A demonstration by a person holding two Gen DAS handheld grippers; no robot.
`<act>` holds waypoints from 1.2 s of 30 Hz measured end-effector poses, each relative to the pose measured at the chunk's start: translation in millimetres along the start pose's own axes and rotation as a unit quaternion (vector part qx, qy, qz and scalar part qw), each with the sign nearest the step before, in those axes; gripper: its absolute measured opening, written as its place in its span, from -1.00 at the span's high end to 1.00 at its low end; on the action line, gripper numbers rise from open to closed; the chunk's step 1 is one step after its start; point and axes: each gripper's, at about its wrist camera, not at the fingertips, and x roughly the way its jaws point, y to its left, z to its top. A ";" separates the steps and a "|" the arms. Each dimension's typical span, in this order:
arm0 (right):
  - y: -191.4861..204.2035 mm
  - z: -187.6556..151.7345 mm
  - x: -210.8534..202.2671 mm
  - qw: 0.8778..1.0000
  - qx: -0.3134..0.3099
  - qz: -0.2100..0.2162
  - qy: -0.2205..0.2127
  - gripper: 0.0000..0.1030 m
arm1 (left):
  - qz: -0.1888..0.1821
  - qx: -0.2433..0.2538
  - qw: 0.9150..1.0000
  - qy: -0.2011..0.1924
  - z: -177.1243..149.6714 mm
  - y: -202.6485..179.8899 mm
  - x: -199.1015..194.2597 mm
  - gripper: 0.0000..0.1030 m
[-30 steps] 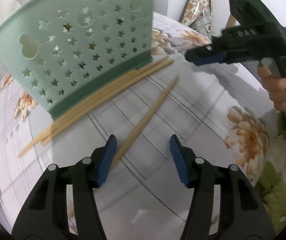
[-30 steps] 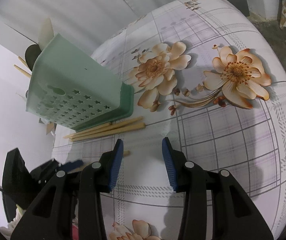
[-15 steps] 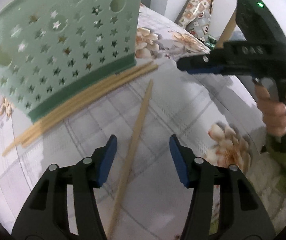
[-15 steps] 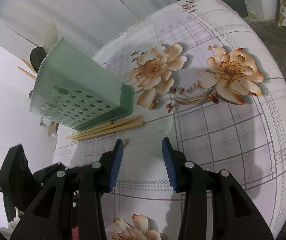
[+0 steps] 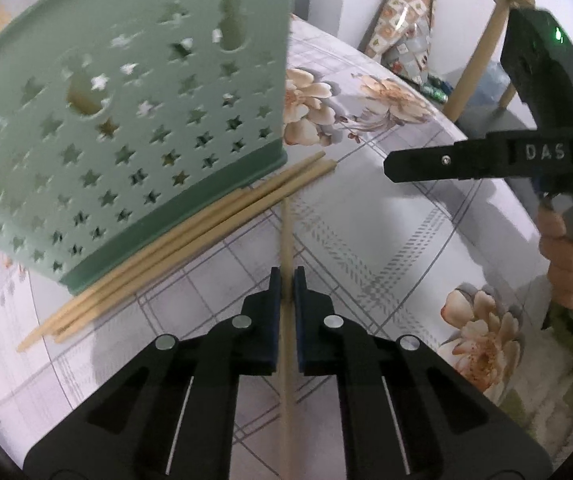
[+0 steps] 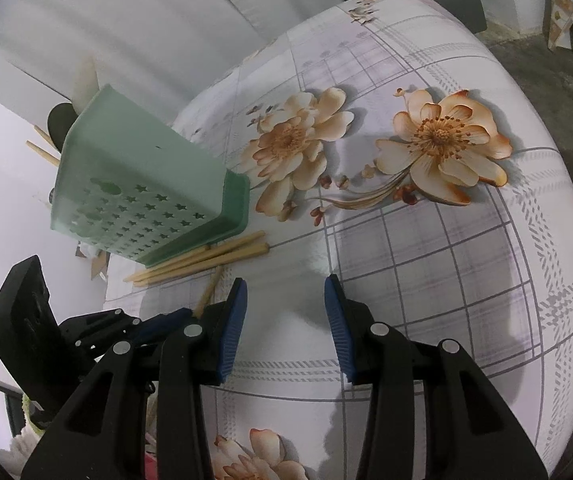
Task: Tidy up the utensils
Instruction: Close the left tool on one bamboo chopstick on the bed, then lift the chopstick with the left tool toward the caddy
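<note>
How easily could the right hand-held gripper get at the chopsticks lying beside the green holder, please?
Probably easily. The right hand-held gripper is open and empty, and bare tablecloth lies between it and the chopsticks. They press against the green holder, so only their near side is free.

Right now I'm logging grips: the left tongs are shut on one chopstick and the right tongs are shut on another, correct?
Not quite. The left tongs are shut on a chopstick, but the right tongs stand open and empty over the tablecloth, as the right wrist view shows.
</note>
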 end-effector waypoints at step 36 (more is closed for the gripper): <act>117.5 -26.8 55.8 0.932 -0.331 -0.052 0.137 0.22 | 0.050 -0.432 0.880 -0.191 -139.4 153.9 -86.5 0.91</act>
